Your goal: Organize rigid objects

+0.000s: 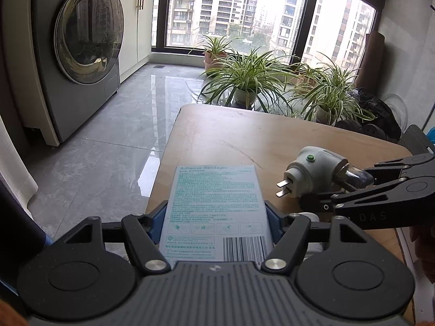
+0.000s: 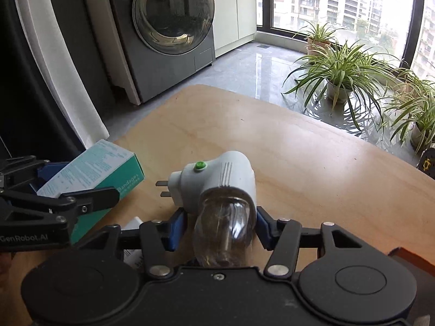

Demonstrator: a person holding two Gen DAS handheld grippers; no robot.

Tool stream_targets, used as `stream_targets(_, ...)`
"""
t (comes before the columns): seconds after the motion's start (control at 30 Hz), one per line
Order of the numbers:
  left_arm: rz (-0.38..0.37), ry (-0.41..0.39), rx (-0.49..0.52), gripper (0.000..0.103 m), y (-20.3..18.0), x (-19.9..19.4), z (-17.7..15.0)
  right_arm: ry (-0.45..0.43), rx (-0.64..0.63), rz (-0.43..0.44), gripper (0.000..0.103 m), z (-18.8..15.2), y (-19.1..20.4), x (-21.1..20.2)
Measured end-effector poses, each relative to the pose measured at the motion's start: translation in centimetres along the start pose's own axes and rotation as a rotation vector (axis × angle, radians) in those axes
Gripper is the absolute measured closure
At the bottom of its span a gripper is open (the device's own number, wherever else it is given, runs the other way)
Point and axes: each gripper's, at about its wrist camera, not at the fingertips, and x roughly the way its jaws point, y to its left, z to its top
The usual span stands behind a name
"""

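My left gripper (image 1: 216,217) is shut on a teal and white box of adhesive bandages (image 1: 217,195), its blue pads pressed on the two long sides. The box (image 2: 92,168) is tilted over the left edge of the wooden table (image 1: 244,135). My right gripper (image 2: 220,225) is shut on the clear glass bulb of a white plug-in night light (image 2: 225,174). The light has a green button, and its two prongs point left. From the left wrist view the night light (image 1: 312,171) hangs just above the table, with the right gripper (image 1: 350,187) reaching in from the right edge.
A small white object (image 2: 134,224) lies on the table under the grippers. Beyond the table's far edge stand several potted spider plants (image 1: 244,81) on the tiled floor. A grey washing machine (image 1: 81,40) stands at the left, by the window.
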Motion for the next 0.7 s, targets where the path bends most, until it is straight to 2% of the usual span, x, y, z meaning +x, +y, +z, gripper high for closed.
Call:
stream_targets(0.17,-0.005,-0.021,0.011,0.031,-0.5,-0.8,0.1,-0.065,0.046,-0.01,0.042,-0.8,0.1,-2.6)
stream_targets(0.27,-0.012,-0.019,0.009,0.031,-0.6,-1.2,0.0,-0.063,0.052,-0.011,0.066,-1.1,0.1,-3.5)
stream_targets(0.33,-0.011,-0.017,0.004,0.031,-0.6,-1.5,-0.3,-0.053,0.059,-0.018,0.064,-1.4,0.0,-3.7)
stream_targets(0.37,-0.013,-0.015,0.001,0.031,-0.5,-1.6,-0.4,-0.065,0.07,-0.017,0.044,-1.4,-0.1,-3.8)
stream_targets(0.4,-0.013,-0.014,0.0,0.031,-0.4,-1.7,-0.5,-0.086,0.089,-0.021,0.019,-1.3,-0.1,-3.9)
stream_targets(0.47,-0.007,-0.017,-0.005,0.031,-0.1,-1.8,-0.7,-0.14,0.102,-0.012,0.016,-0.8,0.0,-4.1)
stream_targets(0.53,-0.002,-0.014,-0.019,0.031,0.3,-1.7,-0.6,-0.15,0.075,0.026,0.014,-0.1,0.5,-3.8)
stream_targets(0.57,0.001,-0.012,-0.025,0.031,0.5,-1.5,-0.6,-0.146,0.037,0.036,0.013,0.3,1.1,-3.4)
stream_targets(0.7,0.007,-0.002,-0.056,0.031,1.2,-0.9,-0.7,-0.093,-0.066,-0.008,0.013,2.2,3.6,-0.9)
